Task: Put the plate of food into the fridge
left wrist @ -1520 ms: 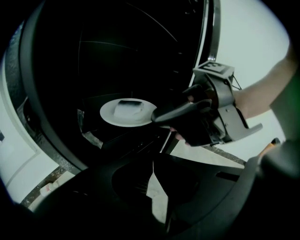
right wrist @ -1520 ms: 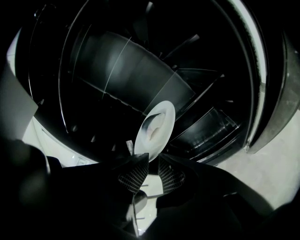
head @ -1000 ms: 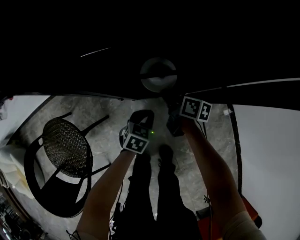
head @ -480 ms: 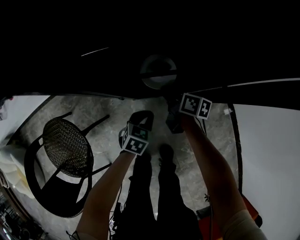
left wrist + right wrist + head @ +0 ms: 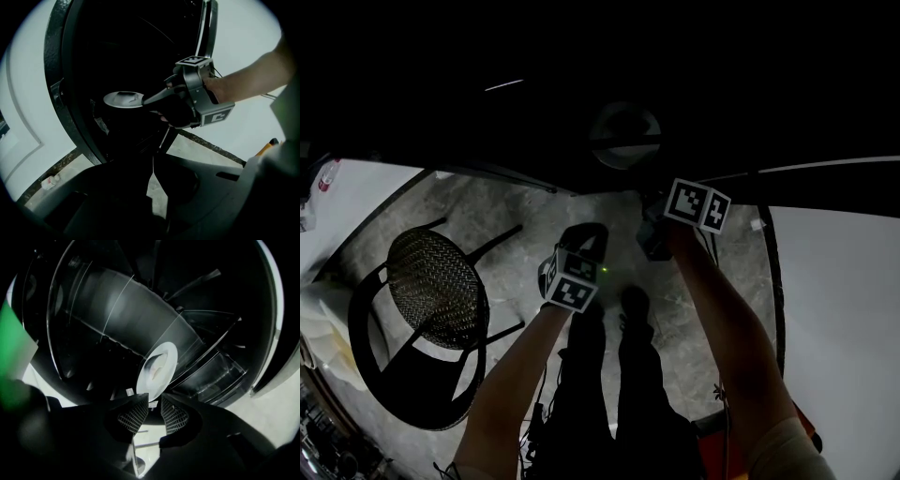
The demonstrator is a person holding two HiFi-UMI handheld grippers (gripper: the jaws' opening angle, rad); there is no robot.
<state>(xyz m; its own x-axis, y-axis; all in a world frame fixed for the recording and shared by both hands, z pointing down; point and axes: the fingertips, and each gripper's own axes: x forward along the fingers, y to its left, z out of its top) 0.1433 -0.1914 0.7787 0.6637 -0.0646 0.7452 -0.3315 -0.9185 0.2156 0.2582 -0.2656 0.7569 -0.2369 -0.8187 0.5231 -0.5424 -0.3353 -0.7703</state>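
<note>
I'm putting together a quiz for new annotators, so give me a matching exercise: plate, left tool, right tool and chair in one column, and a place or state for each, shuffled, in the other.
Things:
1. plate
2. left tool
3. right tool
4. chair

Places or states:
A. closed, holding nothing
B. standing on the floor, to the person's left
C. white, held out into the dark fridge
D. clamped on the plate's rim

Pairs: 1-C, 2-A, 3-D, 4-B.

Black woven chair (image 5: 436, 289) on mottled grey stone floor (image 5: 534, 206).
</note>
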